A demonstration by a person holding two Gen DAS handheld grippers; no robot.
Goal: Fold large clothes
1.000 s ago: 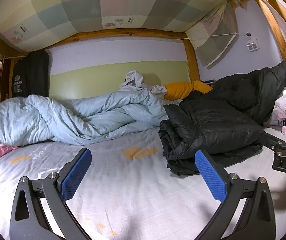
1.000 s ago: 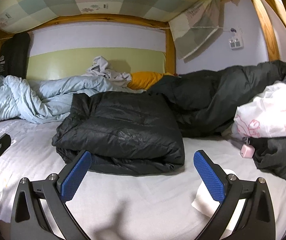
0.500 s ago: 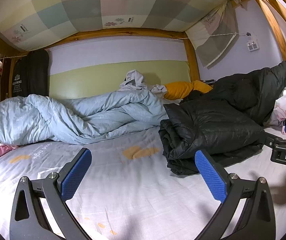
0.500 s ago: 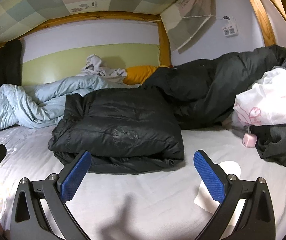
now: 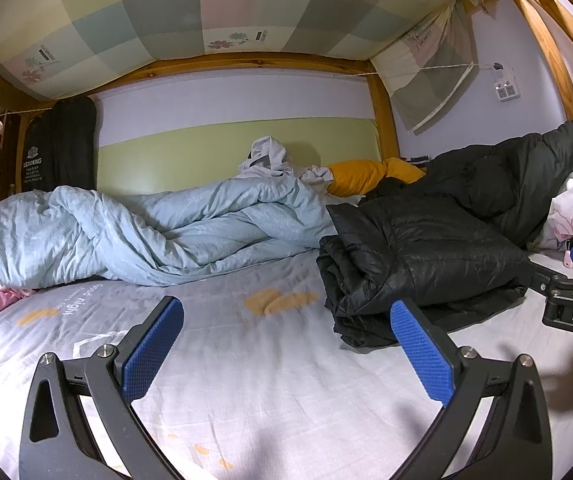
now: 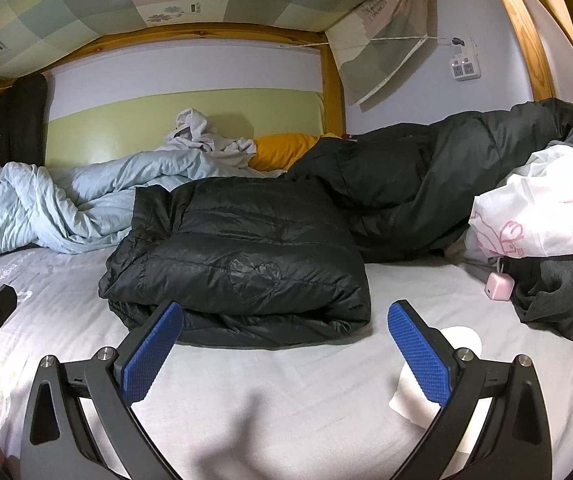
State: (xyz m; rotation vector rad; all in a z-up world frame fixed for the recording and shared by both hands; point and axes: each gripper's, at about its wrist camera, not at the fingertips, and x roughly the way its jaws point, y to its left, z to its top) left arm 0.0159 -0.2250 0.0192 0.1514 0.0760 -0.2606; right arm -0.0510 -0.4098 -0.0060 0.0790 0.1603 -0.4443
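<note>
- Fingers of both grippers stand wide apart and hold nothing: the left gripper [image 5: 286, 356] hovers over bare sheet, the right gripper [image 6: 284, 354] over the sheet just in front of the jacket.
- Each finger is a black metal arm tipped with a blue pad [image 6: 416, 350] of knurled, diamond-grid rubber.
- The jacket [image 6: 238, 256], black, shiny and quilted in puffy bands with a heart shape stitched on top, lies folded into a thick, roughly square bundle near the middle of the bed [image 6: 286, 392].
- Its layered fold edges face the near edge of the bed and its left side.
- The sheet is pale, smooth cotton with orange blotches [image 5: 278, 300] and printed lettering.
- A light blue quilt [image 5: 138, 232], soft and heavily creased, is heaped along the far edge of the bed, touching the jacket's far left corner.
- A second dark coat [image 6: 446, 176] sprawls unfolded along the right edge, behind the jacket.
- A white plastic bag [image 6: 542, 208] with pink print, bulging and knotted shut, rests on that coat; its contents are hidden.
- A small pink cube [image 6: 498, 286] sits on the sheet below the bag.
- Against half a second ago, the right view has swung slightly, so the jacket sits a little further right in it; the left view is nearly unchanged.
</note>
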